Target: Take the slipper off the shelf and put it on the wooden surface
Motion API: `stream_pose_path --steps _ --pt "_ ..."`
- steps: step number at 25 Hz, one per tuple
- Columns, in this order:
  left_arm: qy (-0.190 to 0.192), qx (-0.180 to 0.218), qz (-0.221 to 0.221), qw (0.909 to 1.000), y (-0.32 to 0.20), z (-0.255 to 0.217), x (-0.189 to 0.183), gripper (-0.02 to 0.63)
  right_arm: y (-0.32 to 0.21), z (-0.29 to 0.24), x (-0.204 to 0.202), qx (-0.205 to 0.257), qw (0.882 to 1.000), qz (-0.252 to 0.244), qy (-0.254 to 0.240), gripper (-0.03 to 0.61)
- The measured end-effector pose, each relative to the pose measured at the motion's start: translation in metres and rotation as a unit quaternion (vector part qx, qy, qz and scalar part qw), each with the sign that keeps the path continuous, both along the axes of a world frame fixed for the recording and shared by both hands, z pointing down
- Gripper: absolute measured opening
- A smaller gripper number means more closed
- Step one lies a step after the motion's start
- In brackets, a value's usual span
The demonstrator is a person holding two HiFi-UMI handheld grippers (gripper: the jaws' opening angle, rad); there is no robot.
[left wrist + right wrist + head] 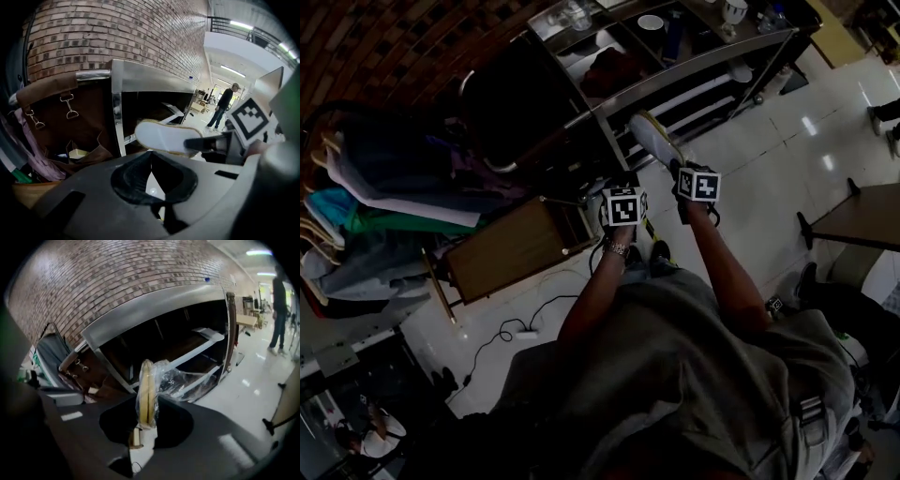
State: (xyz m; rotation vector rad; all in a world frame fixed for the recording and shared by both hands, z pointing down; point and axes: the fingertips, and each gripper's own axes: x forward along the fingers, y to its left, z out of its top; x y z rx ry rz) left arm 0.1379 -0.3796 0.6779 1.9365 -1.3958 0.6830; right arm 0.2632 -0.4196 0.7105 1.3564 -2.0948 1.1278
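Right gripper view, centre of the frame: the right gripper [146, 405] has its jaws clamped on the slipper [146, 380], which stands edge-on, a pale sole with a tan rim. Clear plastic wrap [180, 378] bunches off its right side. The slipper is held in the air in front of the shelf, not resting on anything.

Left gripper view, lower centre: the left gripper [151, 161] has its jaws pressed together with nothing between them. The flat sole shows just above them, gripped at its right end by the other tool.

Head view, left of centre: the wooden surface [511, 246] lies below and left of both tools. The metal shelf [675, 70] fills the upper middle, with a brick wall [403, 42] at upper left.

The slipper looks light, thin and bendy, so it will likely droop from a one-end hold. The wrap probably makes it slippery. A firm pinch across the stiffer sole edge, not on loose plastic, seems safest.
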Motion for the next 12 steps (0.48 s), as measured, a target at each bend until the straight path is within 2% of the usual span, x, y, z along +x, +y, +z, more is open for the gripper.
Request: stream_pose_path --steps 2,7,12 --pt "0.003 0.004 0.009 1.0 0.003 -0.007 0.013 0.003 0.028 -0.006 0.006 -0.009 1.0 -0.013 0.021 0.061" --pt "0.008 0.017 0.012 0.9998 0.027 -0.024 0.033 0.003 0.059 -0.019 0.015 -0.003 0.999 -0.03 0.024 0.06" --pt "-0.002 0.007 -0.018 0.9998 0.081 -0.017 0.011 0.003 0.095 -0.011 0.006 -0.004 0.998 -0.053 0.022 0.06"
